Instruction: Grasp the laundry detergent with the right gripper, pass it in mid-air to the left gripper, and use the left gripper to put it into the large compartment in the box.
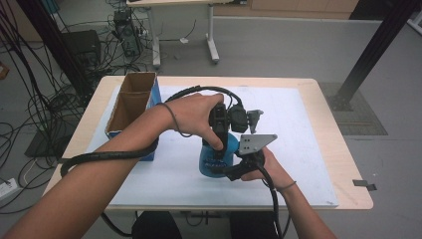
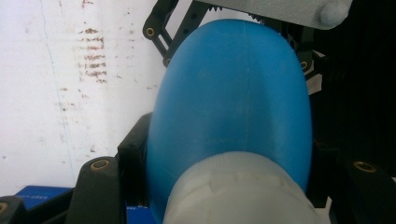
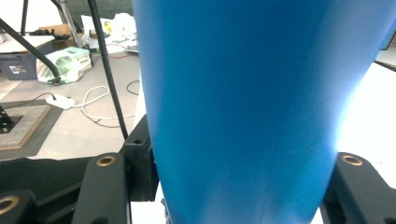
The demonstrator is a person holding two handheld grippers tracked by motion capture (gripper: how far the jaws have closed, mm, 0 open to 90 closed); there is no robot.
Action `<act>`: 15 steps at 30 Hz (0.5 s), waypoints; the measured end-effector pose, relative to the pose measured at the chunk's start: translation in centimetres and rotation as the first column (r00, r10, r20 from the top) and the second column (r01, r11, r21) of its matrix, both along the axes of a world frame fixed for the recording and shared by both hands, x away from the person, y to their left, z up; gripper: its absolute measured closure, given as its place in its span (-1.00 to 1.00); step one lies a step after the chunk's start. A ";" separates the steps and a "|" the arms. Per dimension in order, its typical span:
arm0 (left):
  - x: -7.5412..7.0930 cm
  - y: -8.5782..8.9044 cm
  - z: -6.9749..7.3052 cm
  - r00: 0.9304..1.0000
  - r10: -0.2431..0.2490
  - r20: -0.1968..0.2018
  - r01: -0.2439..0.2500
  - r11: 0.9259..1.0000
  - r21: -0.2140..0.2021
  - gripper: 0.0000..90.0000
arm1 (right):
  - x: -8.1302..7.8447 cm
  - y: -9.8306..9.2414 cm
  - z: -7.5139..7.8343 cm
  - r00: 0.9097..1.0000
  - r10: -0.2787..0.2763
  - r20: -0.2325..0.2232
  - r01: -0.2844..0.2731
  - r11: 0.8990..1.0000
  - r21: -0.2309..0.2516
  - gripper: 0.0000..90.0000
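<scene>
A blue plastic bottle (image 1: 211,162) stands upright on the white mat (image 1: 298,129) near the table's middle. My left gripper (image 1: 219,145) comes down from above, shut on the bottle's top. In the left gripper view the pale cap (image 2: 238,191) and the blue shoulder (image 2: 233,93) sit between its black jaws. My right gripper (image 1: 222,171), with the grey plate (image 1: 256,143) on top, reaches in level from the right and is shut on the bottle's body. The blue wall (image 3: 243,93) fills the gap between that gripper's jaws (image 3: 238,163) in the right gripper view.
An open cardboard box (image 1: 130,102) with a blue side stands at the mat's left edge. The wooden table (image 1: 328,107) shows around the mat. Cables and a dark case (image 1: 82,47) lie on the floor at the left, and a black post (image 1: 370,55) rises at the right.
</scene>
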State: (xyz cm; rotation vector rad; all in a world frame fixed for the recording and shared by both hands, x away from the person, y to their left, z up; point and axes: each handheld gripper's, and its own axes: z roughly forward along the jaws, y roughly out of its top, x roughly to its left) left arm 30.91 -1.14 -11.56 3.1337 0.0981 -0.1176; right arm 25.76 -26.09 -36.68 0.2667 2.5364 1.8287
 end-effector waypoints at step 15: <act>-0.1 0.4 0.0 1.000 0.002 0.003 -0.002 1.000 -0.012 -0.17 | 0.1 0.2 0.0 1.000 0.004 -0.002 -0.004 1.000 0.000 -0.09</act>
